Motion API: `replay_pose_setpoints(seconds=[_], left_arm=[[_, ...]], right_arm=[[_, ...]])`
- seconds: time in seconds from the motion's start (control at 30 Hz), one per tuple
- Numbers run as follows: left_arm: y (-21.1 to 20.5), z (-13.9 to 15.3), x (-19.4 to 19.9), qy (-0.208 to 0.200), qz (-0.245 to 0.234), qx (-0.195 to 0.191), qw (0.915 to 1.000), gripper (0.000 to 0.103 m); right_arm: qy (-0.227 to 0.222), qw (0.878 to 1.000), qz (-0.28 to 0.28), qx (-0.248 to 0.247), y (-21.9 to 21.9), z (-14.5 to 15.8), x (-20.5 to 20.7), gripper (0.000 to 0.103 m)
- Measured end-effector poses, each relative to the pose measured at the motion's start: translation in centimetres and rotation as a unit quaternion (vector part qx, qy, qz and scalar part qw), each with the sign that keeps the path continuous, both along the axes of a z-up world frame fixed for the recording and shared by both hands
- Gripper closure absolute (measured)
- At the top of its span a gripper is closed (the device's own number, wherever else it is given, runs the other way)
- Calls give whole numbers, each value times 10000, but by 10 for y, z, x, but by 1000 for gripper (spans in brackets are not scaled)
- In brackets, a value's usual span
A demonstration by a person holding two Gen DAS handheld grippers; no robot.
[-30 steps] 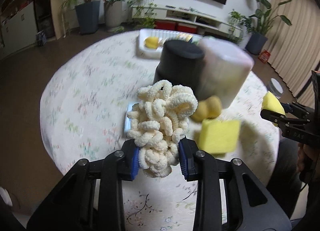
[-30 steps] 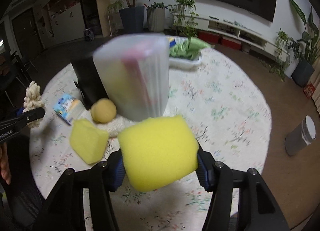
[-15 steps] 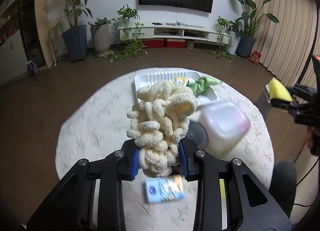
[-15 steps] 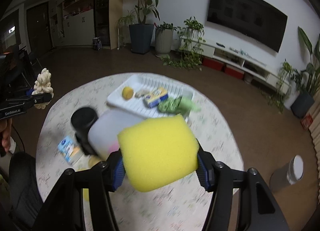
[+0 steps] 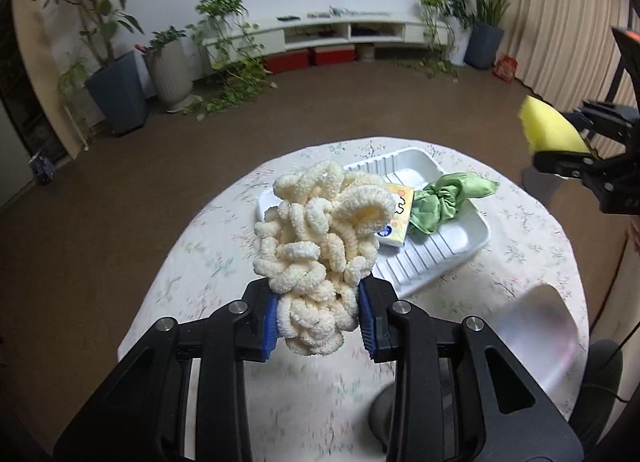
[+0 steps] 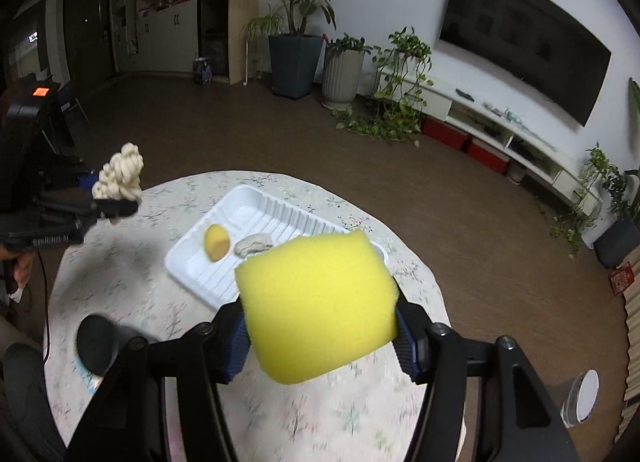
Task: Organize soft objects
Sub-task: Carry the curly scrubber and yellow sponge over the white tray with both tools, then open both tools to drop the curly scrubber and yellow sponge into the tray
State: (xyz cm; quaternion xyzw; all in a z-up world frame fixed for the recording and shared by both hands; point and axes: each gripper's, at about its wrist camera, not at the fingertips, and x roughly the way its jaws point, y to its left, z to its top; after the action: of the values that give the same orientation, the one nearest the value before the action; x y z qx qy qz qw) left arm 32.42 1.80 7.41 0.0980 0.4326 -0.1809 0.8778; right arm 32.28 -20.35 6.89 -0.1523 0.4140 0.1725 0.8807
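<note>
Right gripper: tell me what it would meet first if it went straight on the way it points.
Probably the white ribbed tray on the table: it lies straight ahead beyond the yellow sponge in the right gripper. Depth is unclear.

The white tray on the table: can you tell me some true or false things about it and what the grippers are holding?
1. The left gripper holds a cream chenille bundle. True.
2. The right gripper is empty. False: it grips a yellow sponge.
3. The white tray holds a green cloth. True.
4. The tray sits on the floor. False: it sits on the round table.
</note>
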Motion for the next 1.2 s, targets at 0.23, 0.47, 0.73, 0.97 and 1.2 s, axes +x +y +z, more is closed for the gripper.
replay_pose_setpoints(seconds=[0.23, 0.47, 0.73, 0.97, 1.2], left_arm=[[-30, -38, 40, 301, -432, -3, 9986, 73], [-48, -78, 57, 617, -797, 8, 9949, 73], [-60, -103, 59, 770, -1007, 210, 9917, 73], [-67, -115, 61, 835, -1137, 267, 9896, 72], [-72, -119, 64, 805, -1170, 294, 9894, 71]], right_arm=[[493, 9988, 70, 42, 11, -56, 64, 41], [948, 9952, -126, 190, 8, -105, 108, 41], [1116, 9925, -392, 313, 3, -134, 132, 40], [1234, 9904, -570, 244, -2, -151, 145, 40], [1306, 9895, -600, 163, -4, -164, 147, 39]])
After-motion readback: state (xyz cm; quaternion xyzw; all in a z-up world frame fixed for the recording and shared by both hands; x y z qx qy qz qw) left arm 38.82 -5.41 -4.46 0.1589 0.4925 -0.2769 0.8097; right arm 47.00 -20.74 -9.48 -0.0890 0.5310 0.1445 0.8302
